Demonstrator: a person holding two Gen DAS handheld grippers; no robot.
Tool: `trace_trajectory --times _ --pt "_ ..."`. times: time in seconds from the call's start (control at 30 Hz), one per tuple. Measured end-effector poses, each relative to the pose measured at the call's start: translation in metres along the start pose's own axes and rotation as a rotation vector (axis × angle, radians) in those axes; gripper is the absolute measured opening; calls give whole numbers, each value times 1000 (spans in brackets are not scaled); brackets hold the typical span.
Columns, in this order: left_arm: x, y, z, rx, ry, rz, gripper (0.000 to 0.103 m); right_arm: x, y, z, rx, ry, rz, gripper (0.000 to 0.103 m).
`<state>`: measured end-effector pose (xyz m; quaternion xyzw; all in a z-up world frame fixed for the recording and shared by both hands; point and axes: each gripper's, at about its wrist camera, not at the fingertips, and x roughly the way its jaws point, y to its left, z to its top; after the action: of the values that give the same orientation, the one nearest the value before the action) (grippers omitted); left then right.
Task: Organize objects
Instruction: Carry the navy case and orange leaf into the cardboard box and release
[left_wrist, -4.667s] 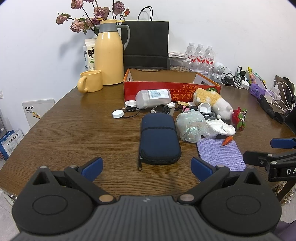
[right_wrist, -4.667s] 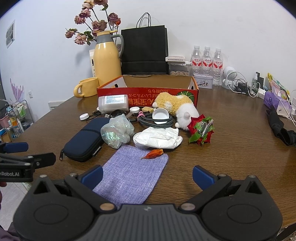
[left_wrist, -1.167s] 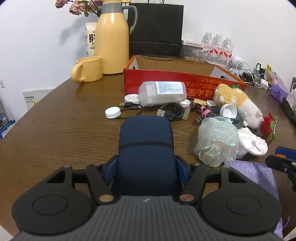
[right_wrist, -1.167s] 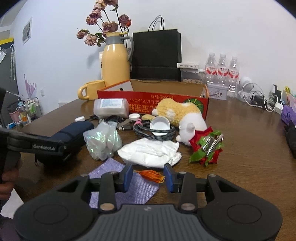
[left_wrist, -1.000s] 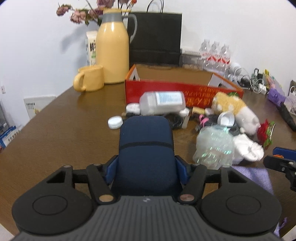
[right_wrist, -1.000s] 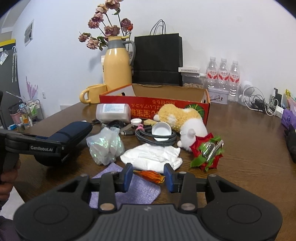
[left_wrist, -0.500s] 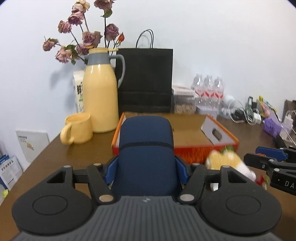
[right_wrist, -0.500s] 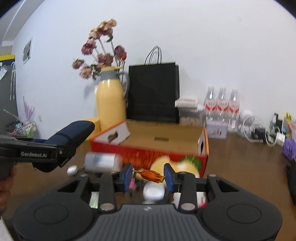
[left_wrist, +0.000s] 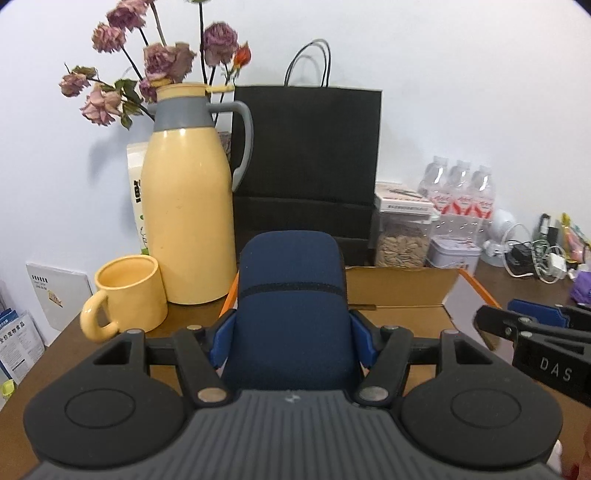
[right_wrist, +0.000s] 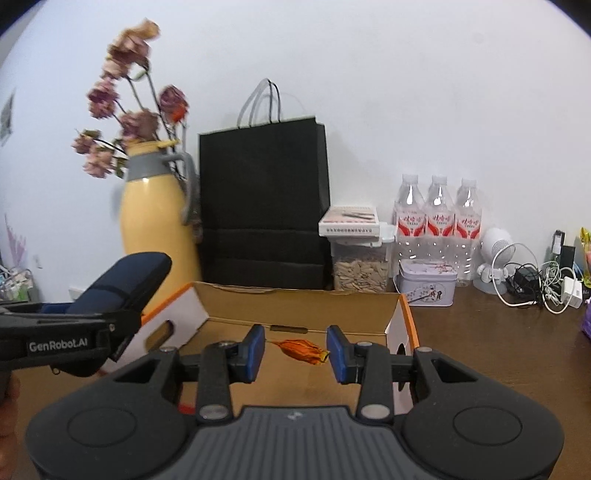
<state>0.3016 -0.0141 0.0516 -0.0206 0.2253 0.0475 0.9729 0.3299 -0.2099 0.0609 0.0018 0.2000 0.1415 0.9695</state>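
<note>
Both tongs have risen off the clutter and come forward over the open cardboard box (right_wrist: 295, 314) near the table's far edge, each carrying what it picked up. On the left, the left tongs (left_wrist: 291, 341) hold the dark blue zippered fabric case (left_wrist: 291, 295) clamped between their blue pads, the case sticking out ahead above the box's left end; in the right wrist view the same case (right_wrist: 125, 280) hangs in the air left of the box. Behind it, toward the table's far left corner, stand the yellow ceramic mug (left_wrist: 127, 295) and the tall yellow thermos jug (left_wrist: 188, 206) with dried roses, then the black paper shopping bag (left_wrist: 306, 166) against the wall. Further right, the right tongs (right_wrist: 295, 354) stand fairly narrow with the small orange dried flower bud (right_wrist: 301, 350) between their pads, held over the box's brown interior; whether both pads touch it I cannot tell.
</note>
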Motion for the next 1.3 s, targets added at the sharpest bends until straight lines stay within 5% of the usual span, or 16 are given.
trace_trajectory --times 0.27,0.6,0.63,0.67,0.73,0.77,1.3 --pt "52 -11 -8 65 71 74 64 47 -13 -14 3 111 -45 36" --pt "68 -18 -24 126 131 51 68 61 -17 -27 4 179 -52 36" --pt "67 -19 -24 128 125 48 76 61 -16 -28 2 186 -55 39" --pt "64 -20 -24 127 106 53 97 60 -16 -28 0 191 -61 46" --pt "59 -21 -23 127 66 72 103 59 -15 -28 -4 188 -89 94" --pt "58 -22 -22 128 63 79 103 58 -15 -28 -9 179 -97 99" --pt "24 -12 -2 44 -15 59 103 34 -6 -11 -24 109 -81 103"
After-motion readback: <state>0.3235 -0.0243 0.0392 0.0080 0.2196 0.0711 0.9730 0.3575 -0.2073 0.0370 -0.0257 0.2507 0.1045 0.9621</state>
